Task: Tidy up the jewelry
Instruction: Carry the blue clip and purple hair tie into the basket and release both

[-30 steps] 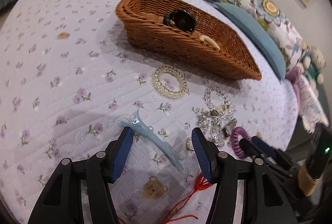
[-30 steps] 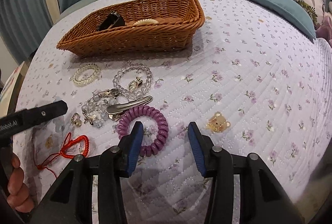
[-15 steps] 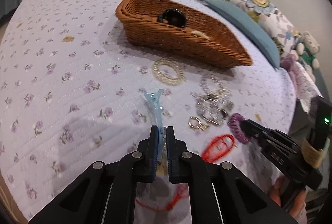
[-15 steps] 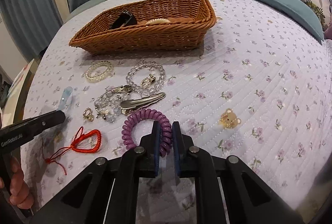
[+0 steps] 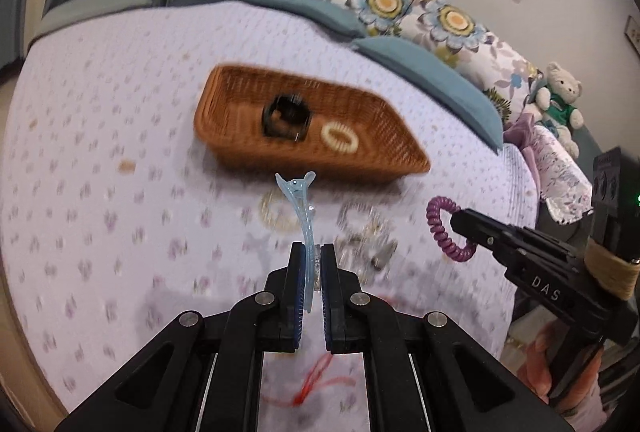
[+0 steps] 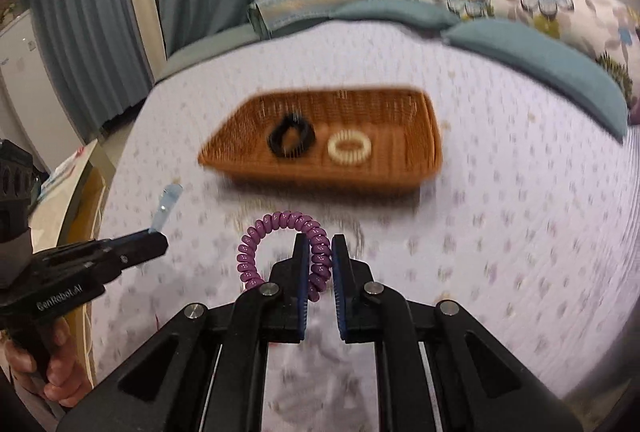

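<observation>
**Both grippers hold a hair piece above the bed**

While the bedspread (image 5: 100,112) blurs beneath it, the left wrist view shows the left gripper (image 5: 312,264) with its jaws closed narrow on a pale blue hair clip (image 5: 302,216), gripped low on its length so the forked end stands up in front of the wicker basket (image 5: 360,152). The basket lies near the middle of the bed, toward the pillows (image 5: 420,16) at the head edge, and holds a black hair claw (image 5: 286,116) and a cream coil tie (image 5: 340,138) side by side. Blurred bracelets (image 5: 360,232) lie on the bedspread between the basket and the jaws, and a red cord (image 5: 316,384) lies nearer the foot edge. At the right, the right gripper (image 5: 460,228) carries a purple coil hair tie (image 5: 442,228) clear of the bed.

In the right wrist view, the right gripper (image 6: 320,256) has its jaws pinched on the purple coil hair tie (image 6: 272,228), whose loop arcs up and to the left of them. The wicker basket (image 6: 400,176) sits beyond, with the black hair claw (image 6: 290,136) and cream coil tie (image 6: 349,148) inside. At the left edge a hand (image 6: 52,372) holds the left gripper (image 6: 158,242), the pale blue hair clip (image 6: 166,206) sticking up from its tip.
</observation>
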Motion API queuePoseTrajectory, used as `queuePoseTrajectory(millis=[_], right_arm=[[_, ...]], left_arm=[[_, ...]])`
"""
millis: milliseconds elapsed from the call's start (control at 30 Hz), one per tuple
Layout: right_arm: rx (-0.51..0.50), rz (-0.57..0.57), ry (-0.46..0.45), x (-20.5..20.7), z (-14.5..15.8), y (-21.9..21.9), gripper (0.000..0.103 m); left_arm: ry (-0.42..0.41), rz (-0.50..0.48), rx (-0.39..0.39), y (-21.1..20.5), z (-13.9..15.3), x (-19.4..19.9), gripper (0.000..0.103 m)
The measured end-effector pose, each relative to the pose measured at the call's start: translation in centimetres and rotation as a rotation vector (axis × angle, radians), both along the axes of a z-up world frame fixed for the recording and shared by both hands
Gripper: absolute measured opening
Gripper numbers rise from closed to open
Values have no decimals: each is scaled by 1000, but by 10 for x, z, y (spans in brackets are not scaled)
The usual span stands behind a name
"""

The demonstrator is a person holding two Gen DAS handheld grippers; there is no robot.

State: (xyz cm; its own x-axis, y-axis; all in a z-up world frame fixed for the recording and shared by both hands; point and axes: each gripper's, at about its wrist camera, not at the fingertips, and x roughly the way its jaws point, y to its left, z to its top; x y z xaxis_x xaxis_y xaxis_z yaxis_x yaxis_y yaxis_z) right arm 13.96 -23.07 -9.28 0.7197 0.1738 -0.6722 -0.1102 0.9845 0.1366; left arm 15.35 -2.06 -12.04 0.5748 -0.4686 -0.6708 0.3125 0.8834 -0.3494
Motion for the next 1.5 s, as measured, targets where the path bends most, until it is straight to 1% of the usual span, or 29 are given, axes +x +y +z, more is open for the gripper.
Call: queuePoseTrajectory(millis=[167,233,333,433,533,633,700,800,933,1067,1167,1267,1333,1400,1433,1467,1500], right_arm=[[-25,-18,-23,42,16,-3,14],[-41,-36,-16,64,16,-5,14],[-23,-67,23,100,8,-14,14],[10,-106,82,138,-6,-28,14],[59,-123,148,162,-25,-39,14],[55,-141,191,180,-41,-44,14],[41,-140,203,185,-47,-43,14],[18,-134,221,190,-55,-39,14],[8,-137,239,191,-63,-40,14],[14,-144,243,192,-63,-42,14],[29,-155,250,192,-63,-45,14],[23,-155,258,193,-65,-43,14],[29,-150,265,191,-64,-43,14],[52,-153,258,186,-59,-46,21],[56,-156,248,184,-56,-48,31],[56,-159,232,180,-52,-49,38],[53,-160,213,174,-45,-50,38]], left_arm=[[-54,-7,1,-9,26,37,7],[-62,-12,-6,-14,32,58,7],[-50,-42,-34,-27,36,91,7],[-30,-70,-44,-43,30,115,7],[6,-106,-57,-60,17,135,7],[43,-109,-51,-75,0,151,7],[64,-115,-50,-84,-10,159,7],[77,-129,-24,-98,-20,166,7],[105,-122,-21,-103,-33,174,7],[124,-125,-14,-105,-40,177,7],[108,-129,8,-107,-41,174,7],[127,-138,3,-108,-44,175,7],[135,-145,16,-111,-47,175,7],[152,-153,26,-112,-47,176,11],[151,-158,21,-112,-45,175,16],[145,-161,7,-109,-42,172,24],[139,-162,-7,-105,-37,169,30]])
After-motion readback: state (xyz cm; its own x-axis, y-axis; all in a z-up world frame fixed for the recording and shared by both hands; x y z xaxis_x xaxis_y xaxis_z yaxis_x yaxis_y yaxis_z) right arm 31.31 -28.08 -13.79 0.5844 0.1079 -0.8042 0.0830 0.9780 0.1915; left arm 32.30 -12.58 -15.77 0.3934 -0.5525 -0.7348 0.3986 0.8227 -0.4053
